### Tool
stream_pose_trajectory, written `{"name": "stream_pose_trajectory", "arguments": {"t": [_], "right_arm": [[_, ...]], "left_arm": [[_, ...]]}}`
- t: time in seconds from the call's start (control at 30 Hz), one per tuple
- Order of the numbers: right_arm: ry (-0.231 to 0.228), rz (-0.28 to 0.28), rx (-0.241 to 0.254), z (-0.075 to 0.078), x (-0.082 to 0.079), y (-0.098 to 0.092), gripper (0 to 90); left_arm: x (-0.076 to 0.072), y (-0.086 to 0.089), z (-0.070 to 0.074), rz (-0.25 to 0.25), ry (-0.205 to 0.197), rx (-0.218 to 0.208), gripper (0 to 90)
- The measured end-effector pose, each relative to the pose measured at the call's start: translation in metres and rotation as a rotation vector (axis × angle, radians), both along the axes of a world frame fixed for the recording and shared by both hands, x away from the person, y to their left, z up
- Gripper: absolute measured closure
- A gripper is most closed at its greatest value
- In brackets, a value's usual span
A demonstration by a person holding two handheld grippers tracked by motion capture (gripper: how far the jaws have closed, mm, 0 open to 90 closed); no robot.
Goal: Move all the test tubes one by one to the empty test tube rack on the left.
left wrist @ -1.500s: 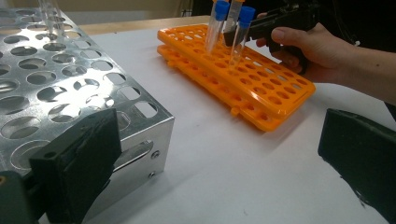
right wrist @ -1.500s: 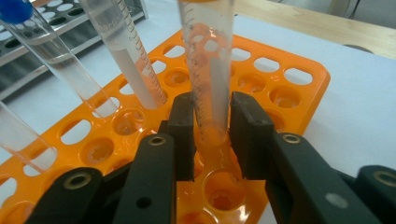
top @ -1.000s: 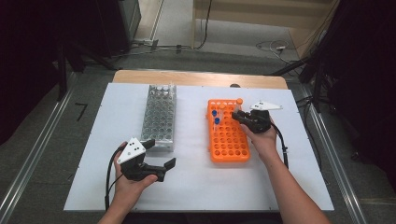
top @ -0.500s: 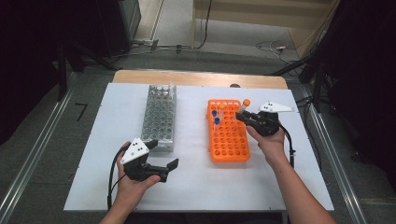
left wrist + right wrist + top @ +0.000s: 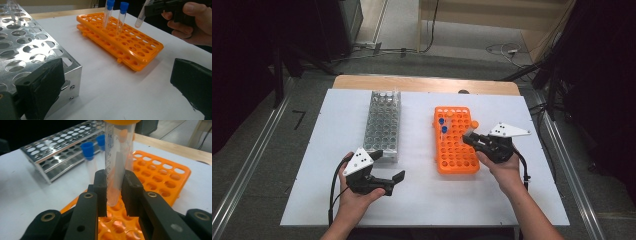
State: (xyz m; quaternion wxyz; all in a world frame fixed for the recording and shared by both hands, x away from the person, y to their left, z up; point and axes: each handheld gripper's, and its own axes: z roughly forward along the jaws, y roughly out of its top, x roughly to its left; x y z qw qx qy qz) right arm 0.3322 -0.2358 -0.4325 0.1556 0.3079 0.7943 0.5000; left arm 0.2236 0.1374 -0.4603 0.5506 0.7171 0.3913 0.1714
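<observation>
- Holding my right gripper (image 5: 469, 138) clamped on a clear plastic tube with an orange cap (image 5: 117, 167), I have it lifted off the orange plastic rack (image 5: 454, 150), just above that rack's right side in the high view.
- My jaws pinch the tube on its lower body, under the printed graduation marks; the cap stands well above the pads.
- I judge the tube light and stiff, with a smooth wall that could slide or swivel between the pads if I tilt it quickly. It looks like thin plastic, so a moderate squeeze should do. A hold nearer the middle of the barrel, clear of the tapered tip (image 5: 138, 23), would steady it best.
- My left gripper (image 5: 394, 181) rests low on the white table top (image 5: 422, 195) with its jaws spread apart and nothing between them, just beside the near corner of the perforated metal rack (image 5: 383, 125).
- Count: two racks, one orange and one metal. Two clear tubes with blue caps (image 5: 110, 12) stand upright in the orange rack's far end. One orange-capped tube is in my grip. Some clear tubes seem to sit at the far end of the metal rack, but I cannot count them.
</observation>
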Motion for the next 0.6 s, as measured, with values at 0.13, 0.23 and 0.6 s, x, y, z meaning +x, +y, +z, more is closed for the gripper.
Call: {"name": "stream_pose_trajectory", "arguments": {"t": [0.13, 0.23, 0.6], "right_arm": [[-0.004, 0.016, 0.01, 0.001, -0.014, 0.001, 73.1], [-0.009, 0.028, 0.022, 0.001, -0.026, 0.003, 73.1], [-0.004, 0.079, 0.027, -0.003, -0.066, 0.006, 73.1]], "left_arm": [[0.0, -0.001, 0.0, -0.008, 0.003, 0.0, 0.0], [0.001, -0.003, 0.0, -0.012, 0.001, 0.0, 0.0], [-0.003, -0.009, 0.003, -0.033, -0.009, 0.005, 0.0]]}}
